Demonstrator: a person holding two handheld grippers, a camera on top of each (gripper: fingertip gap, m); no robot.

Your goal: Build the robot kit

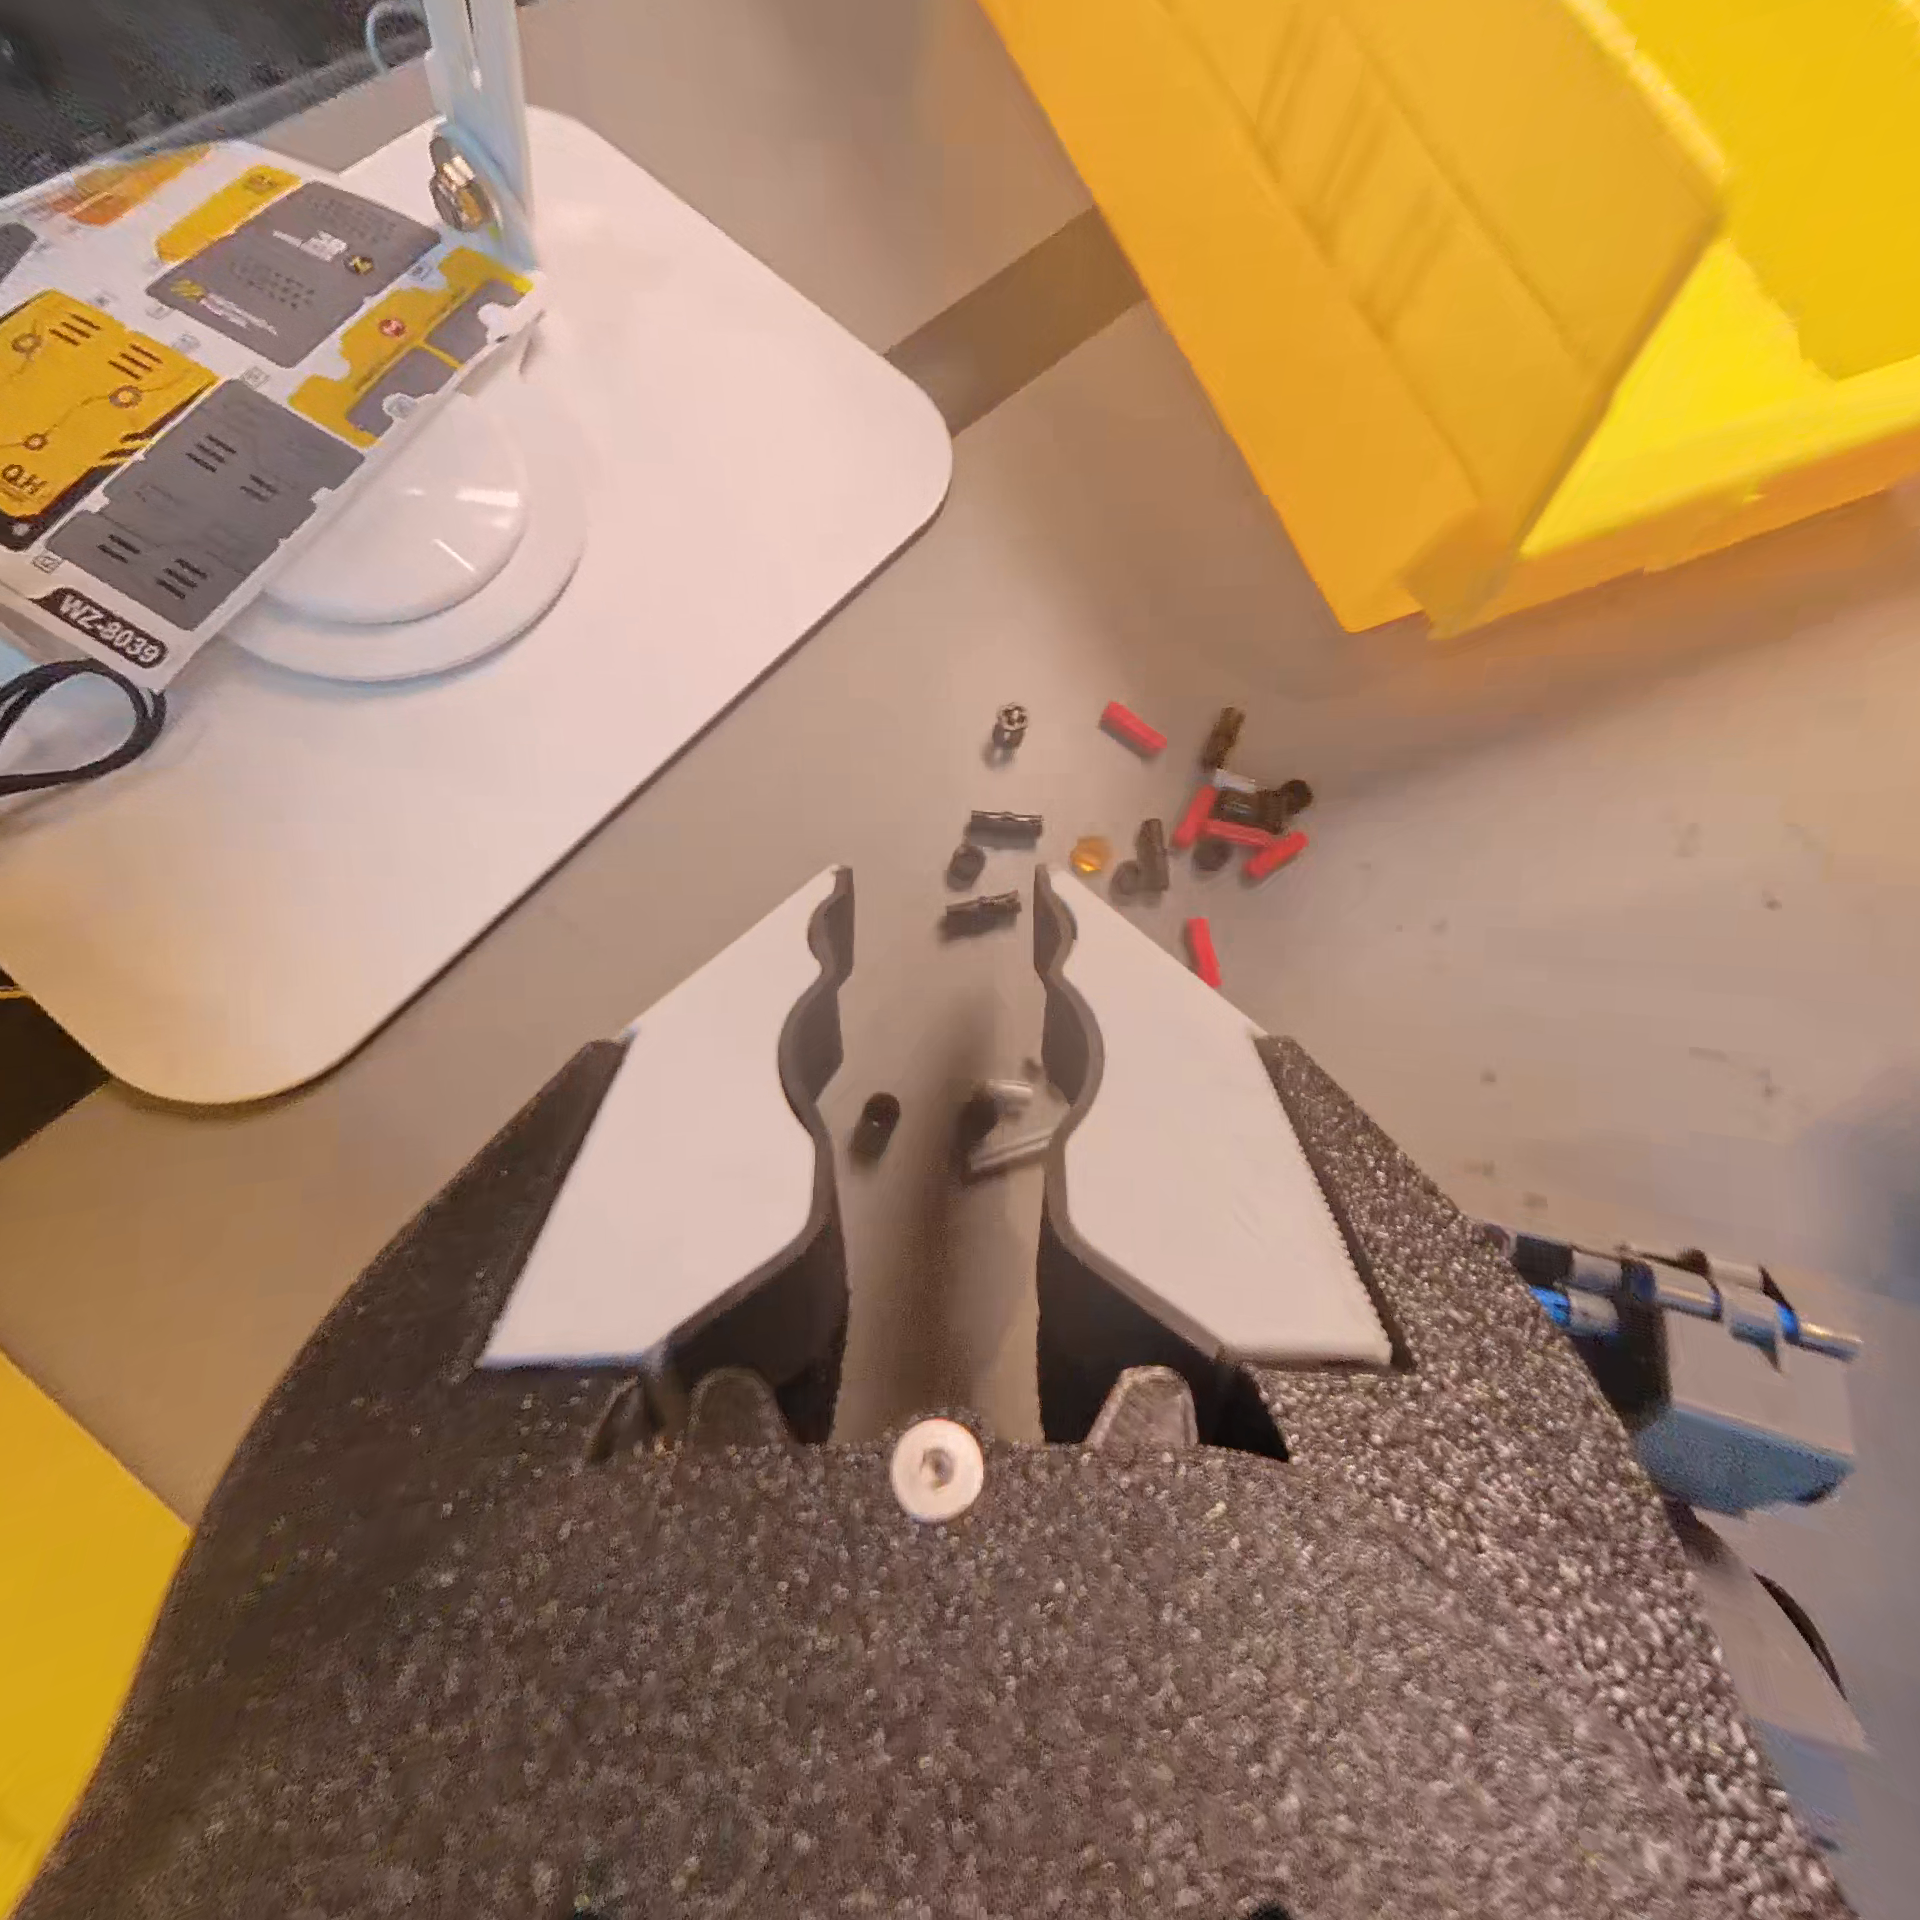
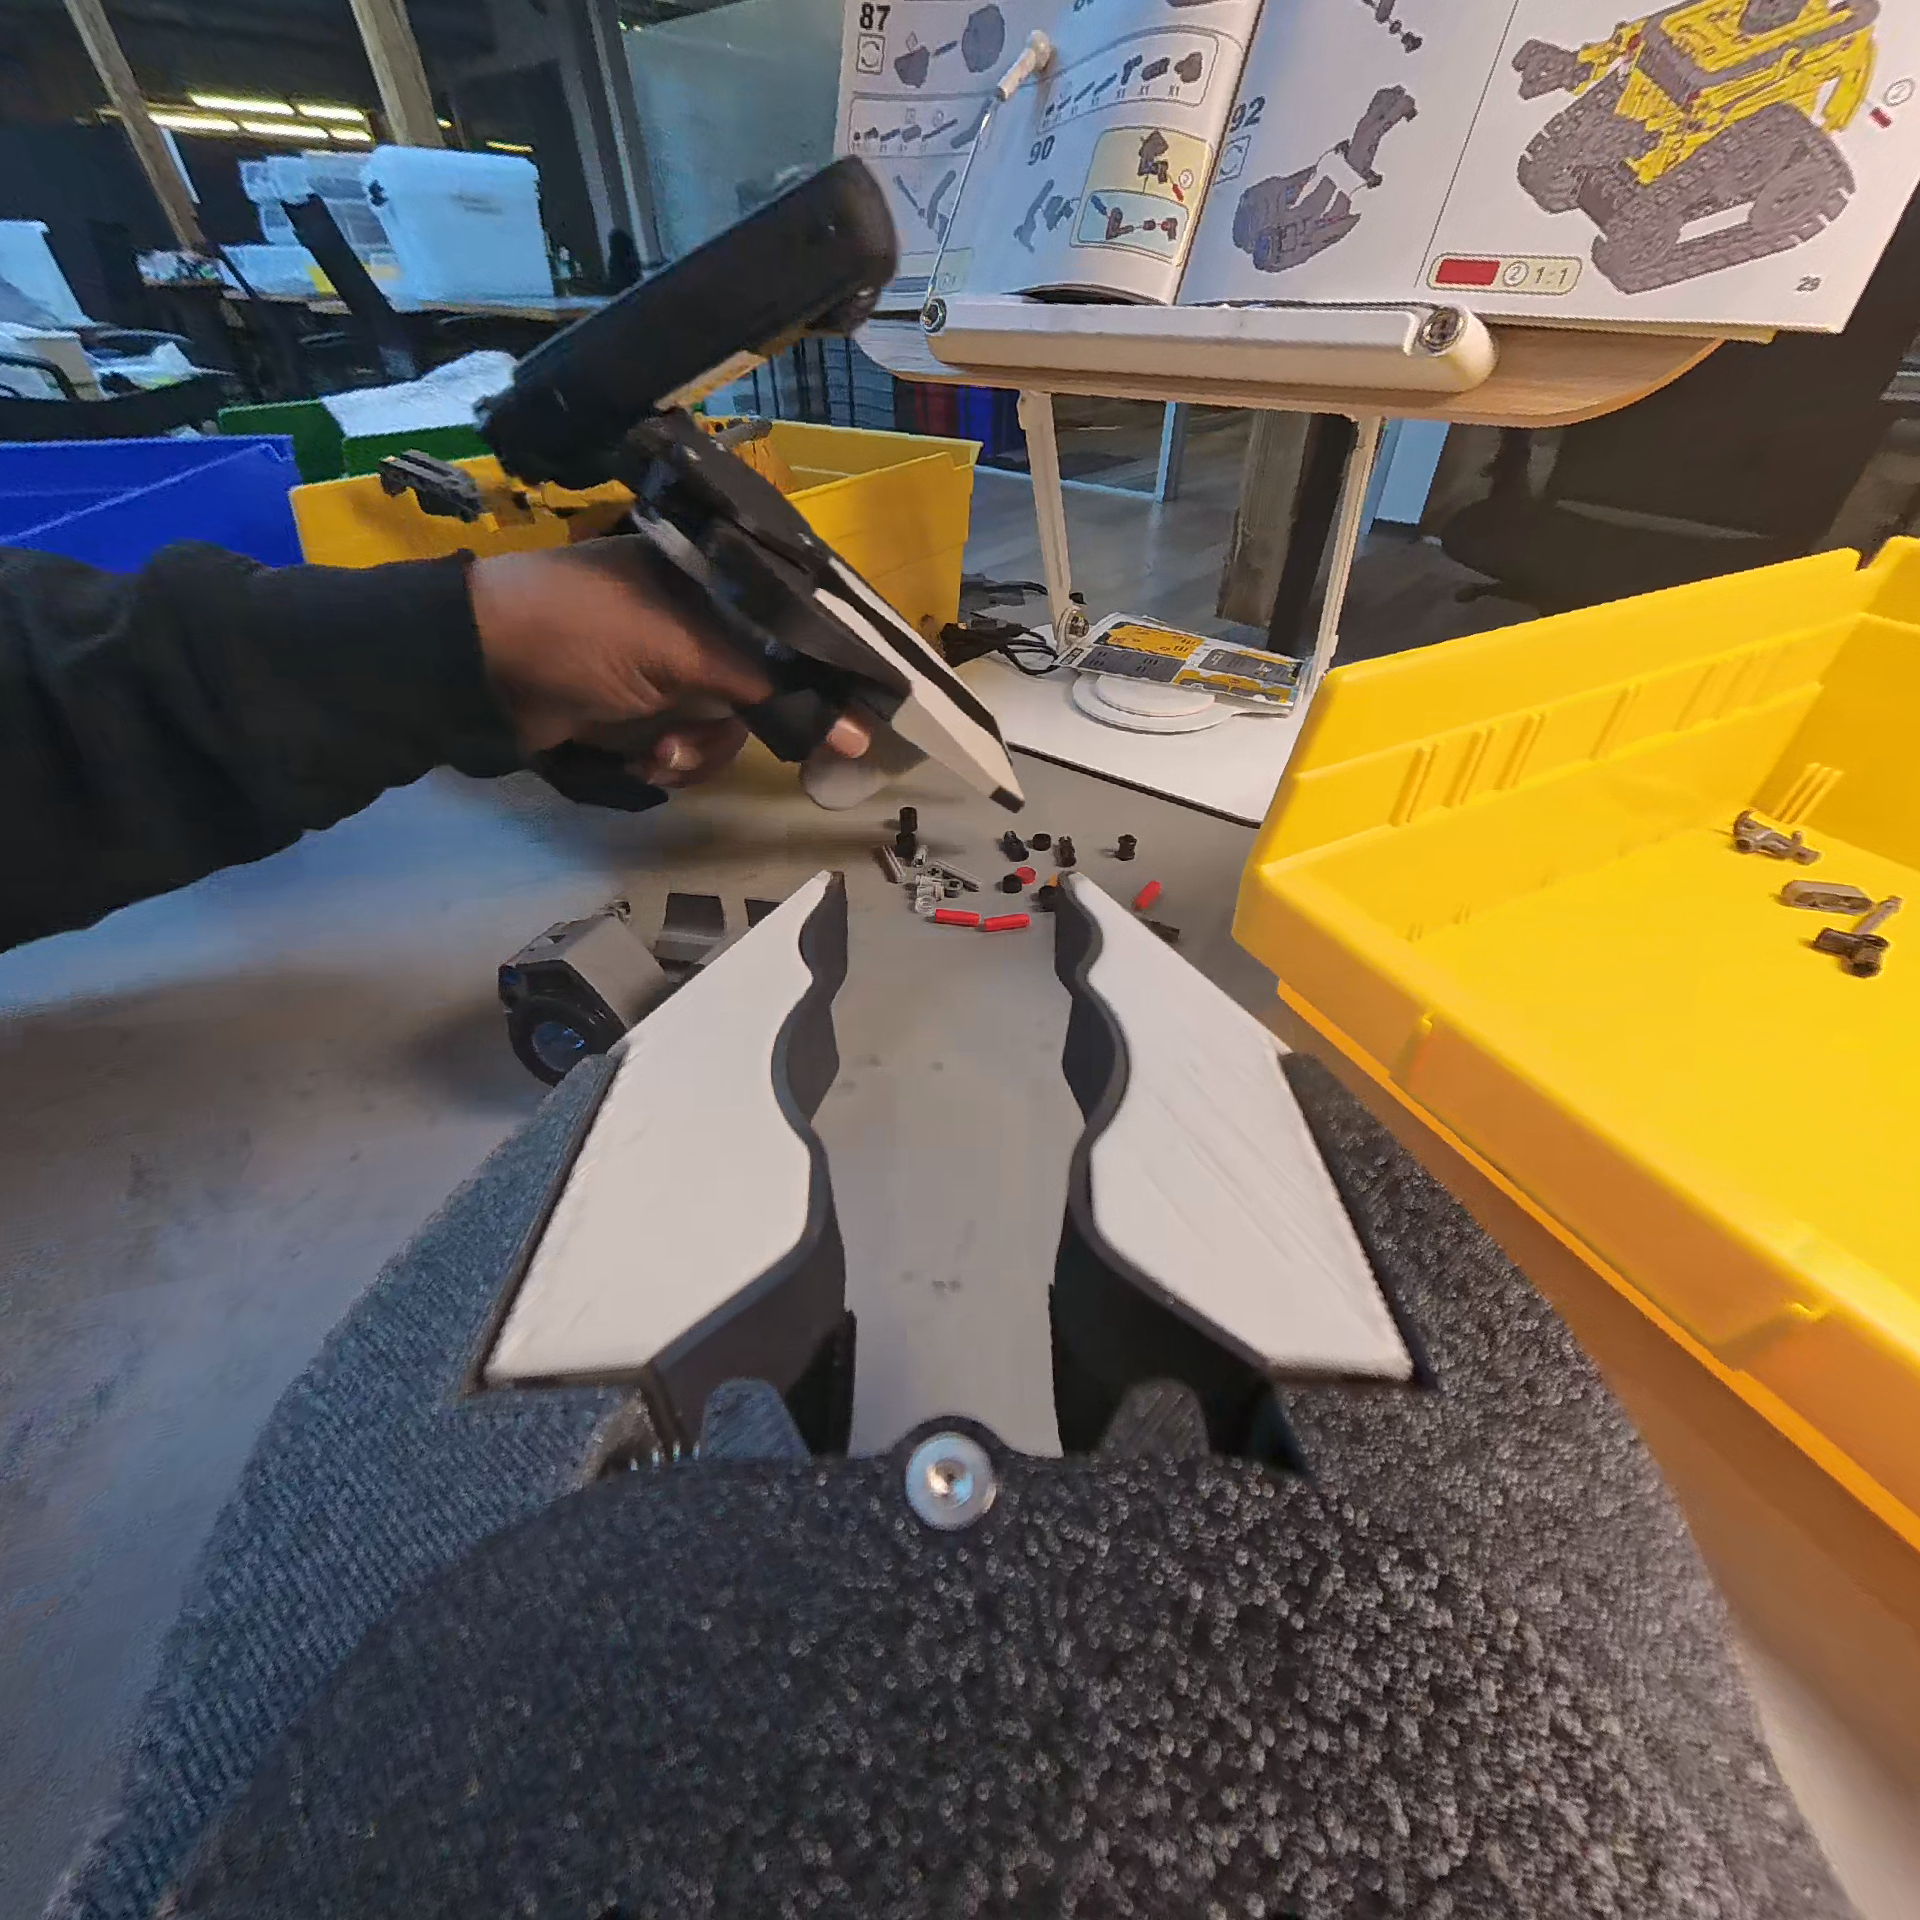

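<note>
Black pin [image 1: 980, 907] lies crosswise just ahead of left gripper [image 1: 943, 883], jaws narrow, empty; right gripper [image 2: 951, 883] wider, prob. empty.

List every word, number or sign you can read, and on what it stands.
I do not copy writing; these things bear it.
Open booklet on the stand: numbers beside drawings.
Sticker sheet on the white base: small print.
Yellow bin: no writing seen.

Grey worktable [image 2: 208, 1143] in a dim workshop with ceiling striplights [image 2: 249, 109].
</note>
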